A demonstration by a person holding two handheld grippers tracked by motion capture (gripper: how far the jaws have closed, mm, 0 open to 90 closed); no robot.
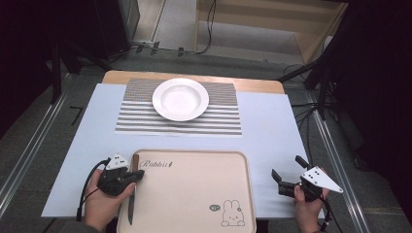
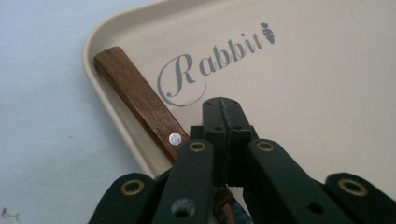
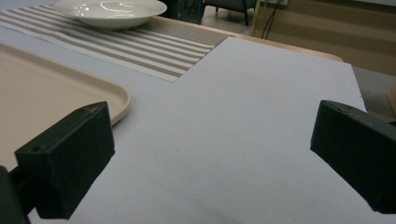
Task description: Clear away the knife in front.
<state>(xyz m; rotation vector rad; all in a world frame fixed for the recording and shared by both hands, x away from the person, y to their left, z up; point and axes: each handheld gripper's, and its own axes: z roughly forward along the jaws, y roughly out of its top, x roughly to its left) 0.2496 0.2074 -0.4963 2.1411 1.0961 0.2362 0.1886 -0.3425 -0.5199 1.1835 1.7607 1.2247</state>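
While the left gripper [image 1: 138,175] hovers pressed together over the knife [image 1: 132,191] on the tray [image 1: 194,156], right gripper [image 1: 287,175] spread, resting level on the table [image 1: 272,126].

knife [image 1: 132,196] in tray [image 1: 194,158], plate [image 1: 180,99] behind

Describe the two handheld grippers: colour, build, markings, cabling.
Both are black. The left gripper has flat linkage bars with brass-ringed pivot holes and blocky pads. The right gripper has chunky rectangular black pads. Each carries a grey three-cornered plate with small dark dots on top. A black cable loops off the left one. No sleeve can be made out.
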